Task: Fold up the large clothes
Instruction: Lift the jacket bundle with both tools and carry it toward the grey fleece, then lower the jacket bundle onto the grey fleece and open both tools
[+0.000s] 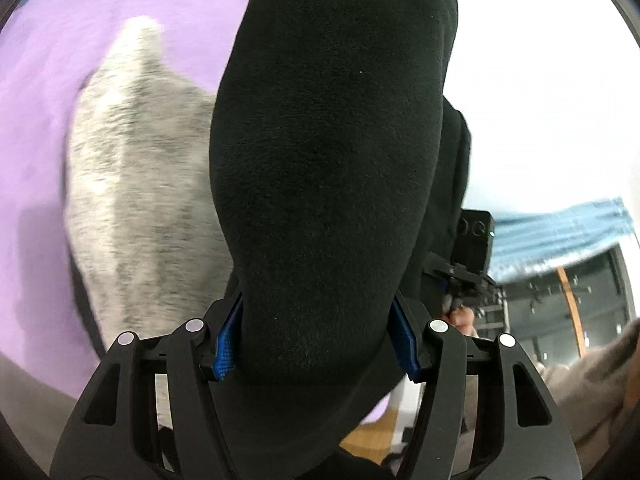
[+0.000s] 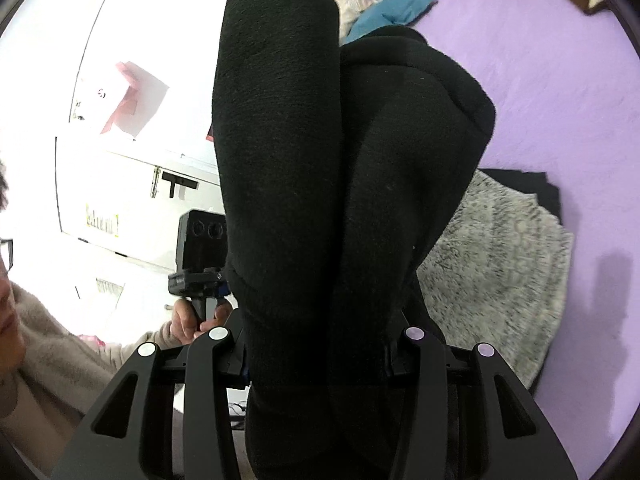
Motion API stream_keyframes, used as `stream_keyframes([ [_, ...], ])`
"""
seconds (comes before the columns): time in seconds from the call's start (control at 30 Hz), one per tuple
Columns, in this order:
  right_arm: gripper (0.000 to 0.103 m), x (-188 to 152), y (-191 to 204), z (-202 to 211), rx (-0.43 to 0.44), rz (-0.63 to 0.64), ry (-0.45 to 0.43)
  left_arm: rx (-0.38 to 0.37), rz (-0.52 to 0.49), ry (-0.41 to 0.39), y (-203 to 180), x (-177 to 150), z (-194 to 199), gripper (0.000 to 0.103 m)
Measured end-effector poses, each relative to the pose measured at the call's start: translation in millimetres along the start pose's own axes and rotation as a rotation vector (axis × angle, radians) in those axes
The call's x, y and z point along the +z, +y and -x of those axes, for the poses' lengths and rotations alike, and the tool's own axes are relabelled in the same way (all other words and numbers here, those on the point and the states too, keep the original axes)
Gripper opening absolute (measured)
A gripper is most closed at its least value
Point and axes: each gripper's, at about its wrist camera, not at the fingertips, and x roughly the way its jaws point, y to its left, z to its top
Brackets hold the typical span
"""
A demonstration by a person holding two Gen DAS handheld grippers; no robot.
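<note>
A thick black garment (image 1: 328,140) fills the middle of the left wrist view, bunched and lifted off the bed. My left gripper (image 1: 316,344) is shut on it, with the blue pads (image 1: 226,346) pressing its sides. In the right wrist view the same black garment (image 2: 320,160) stands in two thick folds, and my right gripper (image 2: 318,356) is shut on its lower part. Each view shows the other gripper's camera box (image 1: 474,240) (image 2: 200,236) just beyond the cloth, held by a hand (image 2: 192,320).
A fuzzy grey garment (image 1: 136,200) (image 2: 500,260) lies spread on the purple bed sheet (image 1: 40,120) (image 2: 540,80), partly over a flat black item (image 2: 536,184). Teal cloth (image 2: 392,12) and pillows lie at the far end. A person's beige sleeve (image 2: 60,344) and a white cabinet (image 2: 120,184) are alongside.
</note>
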Motion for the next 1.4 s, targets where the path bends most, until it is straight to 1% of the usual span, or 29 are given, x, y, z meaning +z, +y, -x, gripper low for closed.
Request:
stream_keyframes([
  [0.07, 0.043, 2, -14, -17, -0.003, -0.043, -0.003, 0.016, 0.033, -0.009, 12, 1, -4, 0.058],
  [0.1, 0.043, 3, -36, -17, -0.009, -0.102, -0.007, 0.032, 0.044, -0.016, 28, 7, -1, 0.058],
  [0.17, 0.043, 3, -64, -16, -0.036, -0.156, -0.007, 0.095, 0.060, -0.040, 47, 13, -4, 0.059],
  [0.23, 0.043, 1, -97, -16, -0.076, -0.218, 0.006, 0.151, 0.069, -0.037, 59, 17, -12, 0.059],
  [0.3, 0.044, 0, -118, -12, -0.103, -0.221, 0.011, 0.181, 0.076, -0.041, 62, 19, -21, 0.061],
  [0.37, 0.048, 0, -129, -10, -0.091, -0.236, 0.014, 0.198, 0.066, -0.047, 57, 18, -26, 0.063],
  [0.4, 0.054, -2, -137, -3, -0.090, -0.262, 0.024, 0.201, 0.073, -0.048, 49, 16, -31, 0.063],
  [0.43, 0.063, -2, -140, 3, -0.100, -0.275, 0.032, 0.205, 0.082, -0.045, 32, 11, -40, 0.063],
  [0.47, 0.068, -3, -141, 8, -0.112, -0.281, 0.036, 0.219, 0.090, -0.044, 32, 13, -35, 0.064],
  [0.5, 0.076, -3, -141, 22, -0.141, -0.293, 0.038, 0.253, 0.077, -0.049, 24, 13, -30, 0.064],
  [0.53, 0.082, -4, -135, 19, -0.163, -0.300, 0.038, 0.287, 0.055, -0.059, 19, 13, -26, 0.064],
  [0.57, 0.082, -3, -135, 31, -0.202, -0.310, 0.027, 0.426, -0.042, -0.120, -4, 8, -17, 0.064],
  [0.6, 0.082, -2, -129, 52, -0.255, -0.311, -0.002, 0.516, -0.113, -0.156, -20, 4, -13, 0.064],
  [0.63, 0.082, 0, -118, 57, -0.277, -0.294, -0.029, 0.572, -0.160, -0.174, -35, -2, -11, 0.063],
  [0.67, 0.082, 1, -103, 77, -0.316, -0.244, -0.082, 0.618, -0.181, -0.184, -45, -8, -10, 0.063],
  [0.7, 0.084, 2, -91, 89, -0.341, -0.205, -0.114, 0.672, -0.177, -0.196, -53, -14, -8, 0.071],
  [0.77, 0.090, 1, -63, 102, -0.393, -0.129, -0.164, 0.759, -0.153, -0.235, -61, -24, 1, 0.077],
  [0.8, 0.091, 1, -48, 112, -0.417, -0.082, -0.190, 0.773, -0.139, -0.262, -68, -31, 4, 0.077],
  [0.87, 0.094, 3, -24, 112, -0.441, -0.014, -0.204, 0.740, -0.121, -0.293, -69, -42, 19, 0.081],
  [0.9, 0.095, 4, -12, 113, -0.451, 0.035, -0.208, 0.734, -0.123, -0.303, -79, -48, 16, 0.084],
  [1.0, 0.096, 15, 10, 86, -0.451, 0.061, -0.179, 0.752, -0.165, -0.292, -97, -61, -2, 0.085],
  [1.07, 0.096, 30, 17, 61, -0.492, 0.065, -0.136, 0.777, -0.234, -0.262, -115, -75, -27, 0.085],
  [1.1, 0.096, 31, 41, 29, -0.506, 0.073, -0.114, 0.794, -0.271, -0.243, -116, -79, -34, 0.086],
  [1.13, 0.096, 38, 49, 16, -0.525, 0.079, -0.092, 0.812, -0.299, -0.229, -119, -80, -43, 0.086],
  [1.2, 0.096, 56, 63, -20, -0.603, 0.095, -0.046, 0.859, -0.367, -0.210, -127, -90, -67, 0.086],
  [1.23, 0.096, 67, 65, -39, -0.683, 0.075, -0.022, 0.872, -0.378, -0.211, -128, -92, -72, 0.086],
  [1.27, 0.096, 77, 63, -54, -0.710, 0.040, 0.000, 0.896, -0.390, -0.206, -128, -94, -80, 0.086],
  [1.33, 0.096, 92, 57, -76, -0.706, -0.007, 0.046, 0.929, -0.384, -0.186, -120, -97, -90, 0.086],
  [1.4, 0.096, 99, 58, -94, -0.736, 0.010, 0.088, 0.920, -0.338, -0.156, -107, -99, -94, 0.086],
])
